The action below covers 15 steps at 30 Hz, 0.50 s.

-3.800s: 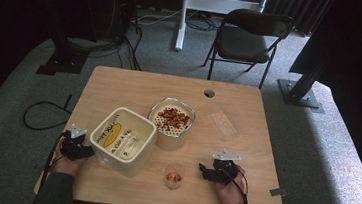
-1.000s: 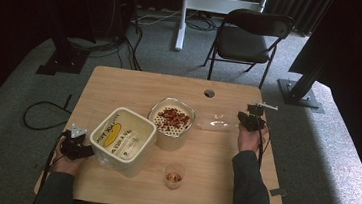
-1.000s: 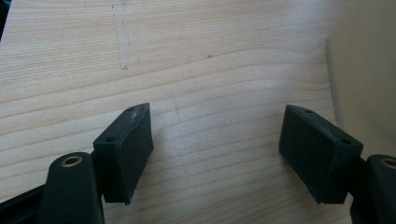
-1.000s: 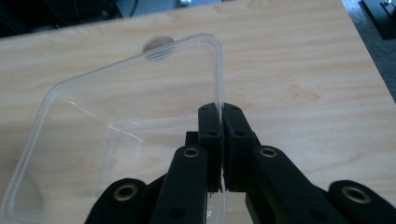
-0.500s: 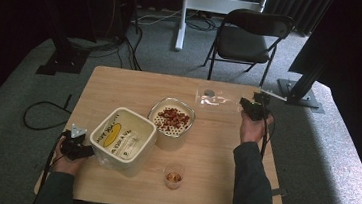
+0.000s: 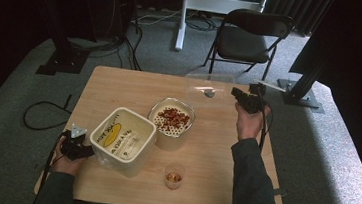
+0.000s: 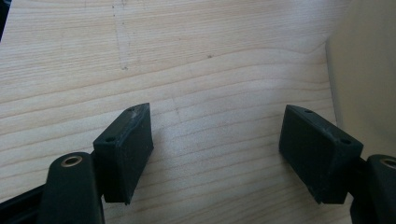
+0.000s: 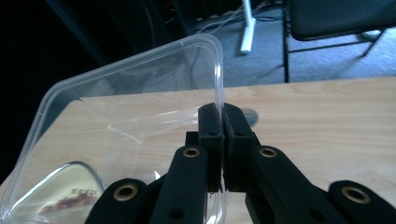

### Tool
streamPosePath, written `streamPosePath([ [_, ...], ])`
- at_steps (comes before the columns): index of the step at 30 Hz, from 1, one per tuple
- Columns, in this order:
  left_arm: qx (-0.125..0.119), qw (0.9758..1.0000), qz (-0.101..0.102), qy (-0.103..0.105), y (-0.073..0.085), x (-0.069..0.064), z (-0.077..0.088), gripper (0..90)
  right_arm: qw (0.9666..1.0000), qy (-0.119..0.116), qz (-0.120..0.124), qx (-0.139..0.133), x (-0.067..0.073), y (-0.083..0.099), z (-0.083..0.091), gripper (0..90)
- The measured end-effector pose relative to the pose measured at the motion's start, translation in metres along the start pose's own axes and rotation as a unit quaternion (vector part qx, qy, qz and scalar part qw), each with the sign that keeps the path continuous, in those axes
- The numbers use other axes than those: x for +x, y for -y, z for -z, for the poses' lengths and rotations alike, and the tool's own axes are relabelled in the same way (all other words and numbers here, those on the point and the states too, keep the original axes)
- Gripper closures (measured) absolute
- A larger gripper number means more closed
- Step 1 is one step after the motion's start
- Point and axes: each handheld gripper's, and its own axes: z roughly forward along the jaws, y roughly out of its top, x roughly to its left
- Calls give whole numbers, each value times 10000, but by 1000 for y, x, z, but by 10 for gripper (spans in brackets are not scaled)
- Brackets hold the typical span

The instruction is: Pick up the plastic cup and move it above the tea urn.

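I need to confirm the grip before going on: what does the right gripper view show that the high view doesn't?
Right gripper view alone: the right gripper has its jaws pressed shut on the rim of the clear lid.

High view alone: the left gripper beside the cream container, the small cup, the person's forearms.

Both: the lid, faint in the high view, the bowl of red pieces, the wooden table, the folding chair.

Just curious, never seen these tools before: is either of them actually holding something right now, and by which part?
The right gripper pinches a clear plastic lid by its edge. The left gripper is open, holding nothing.
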Motion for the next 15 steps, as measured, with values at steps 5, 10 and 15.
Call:
streamPosePath([
  [5,-3,10000,-10,-2,0,0,0,265,9994,-246,243,13,22,-4,3,882],
  [10,-1,10000,-1,1,0,0,0,265,9970,-658,378,150,45,-1,0,882],
  [15,4,10000,-12,1,0,0,0,265,9933,-952,607,254,70,1,-1,882],
])
